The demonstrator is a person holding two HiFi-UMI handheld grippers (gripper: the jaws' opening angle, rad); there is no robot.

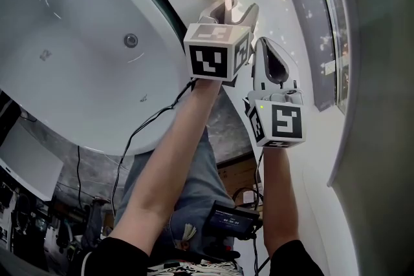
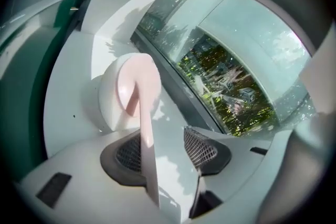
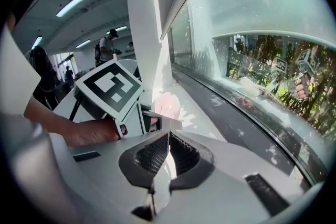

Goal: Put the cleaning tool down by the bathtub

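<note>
My right gripper (image 3: pixel 167 156): jaws pressed together, empty, parked aside so left works alone. My left gripper (image 2: pixel 167 148): jaws spread, cleaning tool (image 2: pixel 137 86) handle between, touching one pad only; release, I judge. Tool head rests on white ledge (image 2: pixel 68 113) beside bathtub (image 1: pixel 77 42).

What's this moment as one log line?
left gripper open, pink cleaning tool handle between jaws | right gripper shut, empty | tool head on ledge by bathtub
</note>
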